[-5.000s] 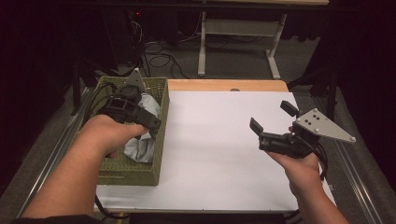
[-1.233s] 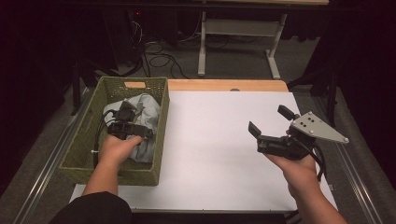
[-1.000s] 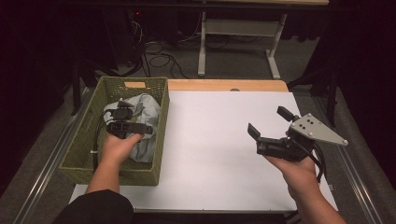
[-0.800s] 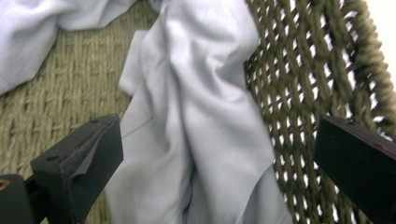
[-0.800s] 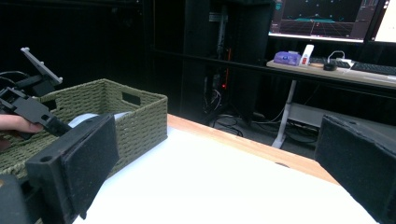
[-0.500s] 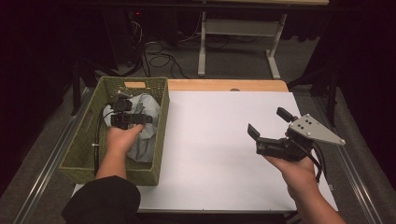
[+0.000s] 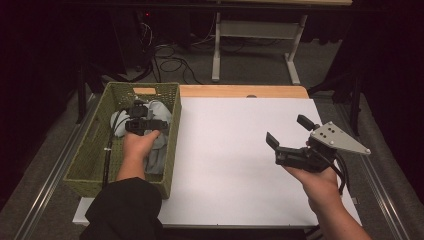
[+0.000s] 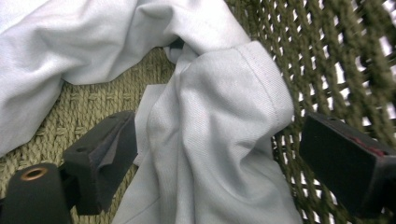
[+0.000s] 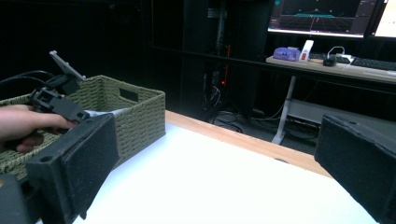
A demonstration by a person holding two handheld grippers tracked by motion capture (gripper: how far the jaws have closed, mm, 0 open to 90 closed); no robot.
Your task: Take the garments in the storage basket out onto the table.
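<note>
Pushed deeper toward the far end of the green woven basket (image 7: 95, 150) since half a second ago: left tongs (image 7: 145, 124), now down among the pale grey cloth (image 7: 159, 150).

Left tongs (image 8: 205, 168) spread wide, a rounded fold of the cloth (image 8: 219, 140) standing between the two black jaws, touching the one on the view's left, apart from the other, not yet pinched; basket wall just beyond. Cloth heaped inside the basket at the desk's (image 7: 235, 165) left side. Right tongs (image 7: 290, 135) held well apart over the white desk top, also spread wide, gripping nothing, pointed toward the basket (image 9: 126, 116).
</note>
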